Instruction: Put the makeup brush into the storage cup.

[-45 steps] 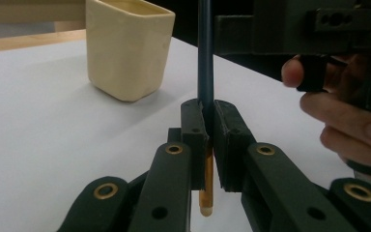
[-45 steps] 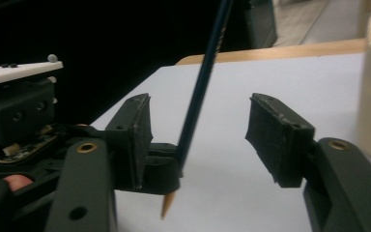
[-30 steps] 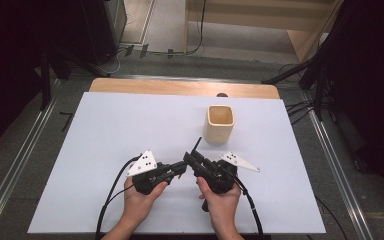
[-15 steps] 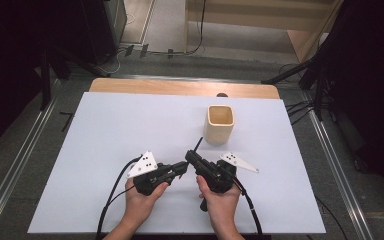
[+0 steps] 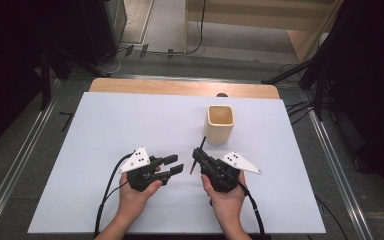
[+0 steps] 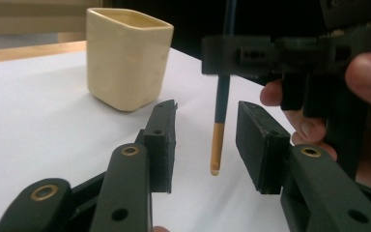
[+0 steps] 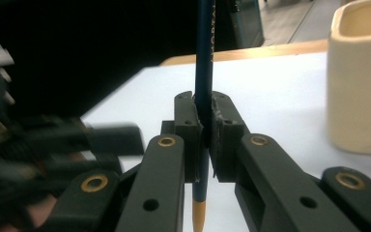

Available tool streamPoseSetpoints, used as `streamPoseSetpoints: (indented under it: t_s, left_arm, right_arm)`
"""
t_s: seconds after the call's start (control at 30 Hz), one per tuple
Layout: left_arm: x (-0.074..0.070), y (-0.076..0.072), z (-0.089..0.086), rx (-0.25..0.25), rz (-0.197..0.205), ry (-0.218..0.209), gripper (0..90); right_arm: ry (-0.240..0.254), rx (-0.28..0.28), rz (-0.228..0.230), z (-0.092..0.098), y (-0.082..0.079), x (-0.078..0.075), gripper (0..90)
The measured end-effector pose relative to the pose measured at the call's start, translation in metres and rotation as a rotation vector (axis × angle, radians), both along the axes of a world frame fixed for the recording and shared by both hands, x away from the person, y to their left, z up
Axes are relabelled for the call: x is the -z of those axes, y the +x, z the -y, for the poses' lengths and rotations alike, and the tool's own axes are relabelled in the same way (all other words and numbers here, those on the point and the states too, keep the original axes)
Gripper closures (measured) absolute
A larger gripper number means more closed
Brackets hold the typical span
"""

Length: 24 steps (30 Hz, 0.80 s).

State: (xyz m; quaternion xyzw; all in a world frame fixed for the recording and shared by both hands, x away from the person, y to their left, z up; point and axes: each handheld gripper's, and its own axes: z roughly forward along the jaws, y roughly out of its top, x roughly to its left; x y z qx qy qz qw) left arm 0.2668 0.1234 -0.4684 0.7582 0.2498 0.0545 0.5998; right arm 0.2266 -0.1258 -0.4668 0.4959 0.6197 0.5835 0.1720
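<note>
**Pencil handed over, cup still waiting**

My right gripper (image 7: 204,140) had clamped the pencil (image 7: 204,58) upright. My left gripper (image 6: 205,145) had just been opening, its jaws apart around the tip without touching. The cup (image 5: 220,123) stood near, empty as far as I saw; dropping the pencil in remained.

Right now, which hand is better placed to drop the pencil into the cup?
Right. The right gripper is shut on the pencil and sits nearer the cup. The left gripper has just been opening; its jaws stand apart beside the pencil's lower end without touching it.
</note>
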Motion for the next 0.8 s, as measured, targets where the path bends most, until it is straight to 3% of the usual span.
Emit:
streamPoseSetpoints:
  t_s: [0.07,0.1,0.13,0.17,0.23,0.3,0.33,0.37,0.43,0.47,0.53,0.57,0.63,0.67,0.7,0.8]
  left_arm:
    - [-0.008,0.003,-0.004,-0.010,-0.003,0.006,57.5]
    - [-0.008,0.003,-0.004,-0.010,-0.003,0.006,57.3]
    - [-0.011,0.004,-0.006,-0.016,-0.002,0.007,57.3]
    - [-0.016,0.006,-0.008,-0.019,-0.003,0.019,57.3]
    - [-0.020,0.007,-0.010,-0.022,-0.005,0.026,57.2]
    - [-0.026,0.008,-0.012,-0.021,-0.005,0.030,55.4]
    - [-0.026,0.008,-0.012,-0.021,-0.005,0.030,55.2]
    - [-0.029,0.009,-0.013,-0.023,0.000,0.039,55.0]
    - [-0.032,0.009,-0.013,-0.019,0.001,0.045,54.6]
    - [-0.032,0.009,-0.013,-0.019,0.001,0.045,54.6]
    - [-0.035,0.008,-0.012,-0.018,0.001,0.060,54.6]
    - [-0.037,0.008,-0.011,-0.011,0.004,0.081,54.8]
    - [-0.038,0.007,-0.009,-0.013,-0.002,0.087,54.9]
    - [-0.038,0.007,-0.008,-0.011,-0.005,0.100,55.1]
    - [-0.039,0.007,-0.007,-0.008,-0.005,0.108,55.1]
    - [-0.040,0.006,-0.003,0.002,-0.013,0.128,55.4]
  right_arm:
    - [-0.088,-0.011,0.021,-0.002,0.000,0.001,84.8]
    - [-0.088,-0.011,0.021,-0.002,0.000,0.001,84.8]
    - [-0.124,-0.014,0.031,-0.003,0.000,0.002,84.8]
    - [-0.181,-0.026,0.043,-0.005,0.000,0.002,84.9]
    - [-0.203,-0.030,0.044,-0.006,0.000,0.002,84.9]
    - [-0.292,-0.042,0.064,-0.008,0.000,0.001,84.9]
    - [-0.292,-0.042,0.064,-0.008,0.000,0.001,84.9]
    - [-0.347,-0.050,0.080,-0.010,0.000,0.001,84.9]
    - [-0.394,-0.054,0.097,-0.011,-0.001,0.001,84.9]
    - [-0.394,-0.054,0.097,-0.011,-0.001,0.001,84.9]
    - [-0.458,-0.058,0.111,-0.013,0.000,0.001,84.9]
    - [-0.534,-0.067,0.129,-0.015,-0.001,0.001,84.9]
    - [-0.560,-0.072,0.138,-0.016,-0.001,0.001,84.9]
    - [-0.638,-0.084,0.164,-0.019,-0.001,0.001,85.0]
    - [-0.638,-0.084,0.164,-0.019,-0.001,0.001,85.0]
    - [-0.732,-0.099,0.192,-0.024,-0.002,0.001,85.0]
